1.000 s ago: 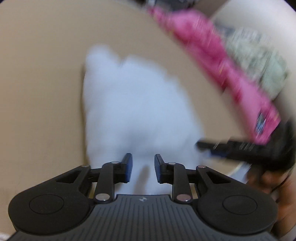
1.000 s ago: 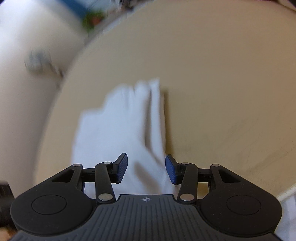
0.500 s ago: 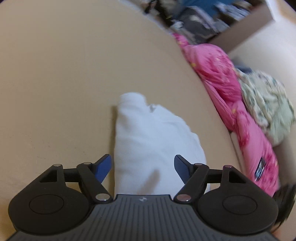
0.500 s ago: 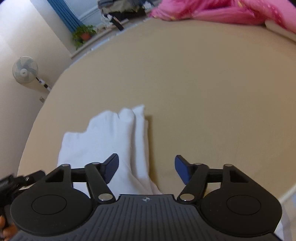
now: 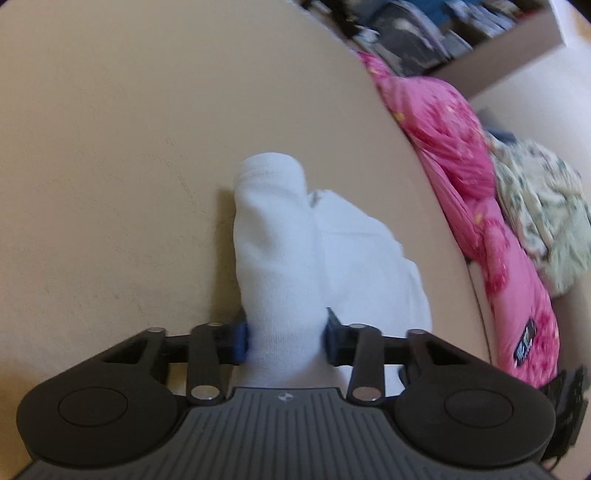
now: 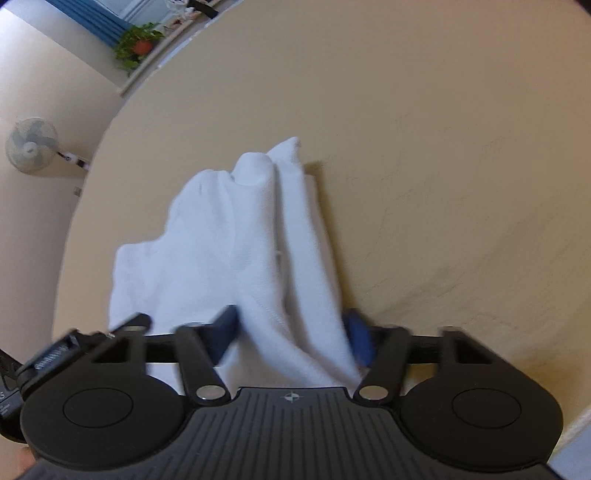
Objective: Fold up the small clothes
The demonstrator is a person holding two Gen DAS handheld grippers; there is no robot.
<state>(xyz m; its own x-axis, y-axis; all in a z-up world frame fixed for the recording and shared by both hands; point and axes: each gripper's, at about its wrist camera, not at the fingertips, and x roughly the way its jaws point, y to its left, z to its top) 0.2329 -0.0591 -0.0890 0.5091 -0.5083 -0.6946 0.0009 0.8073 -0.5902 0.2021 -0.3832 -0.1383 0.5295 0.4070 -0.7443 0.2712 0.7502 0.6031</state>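
A small white garment (image 5: 280, 236) lies bunched on a beige bed surface (image 5: 110, 147). In the left wrist view, my left gripper (image 5: 284, 338) has a raised fold of its near edge between the blue pads. Its jaws are closing and the pads press the cloth on both sides. In the right wrist view, the white garment (image 6: 229, 240) rises in long folds from my right gripper (image 6: 291, 336). Those jaws are closing too, with a thick ridge of cloth filling the gap between the pads. The garment's near hem is hidden under both gripper bodies.
A pink quilt (image 5: 454, 155) and a floral cloth (image 5: 543, 206) lie along the bed's right edge, below cluttered shelves (image 5: 424, 33). A fan (image 6: 31, 146) and a potted plant (image 6: 136, 42) stand beyond the bed's left edge. Bare beige bed (image 6: 443, 147) stretches beyond the garment.
Both grippers opened wide over the flat garment, then sank and closed on its near edge. The cloth is now gathered into raised folds between the pads.
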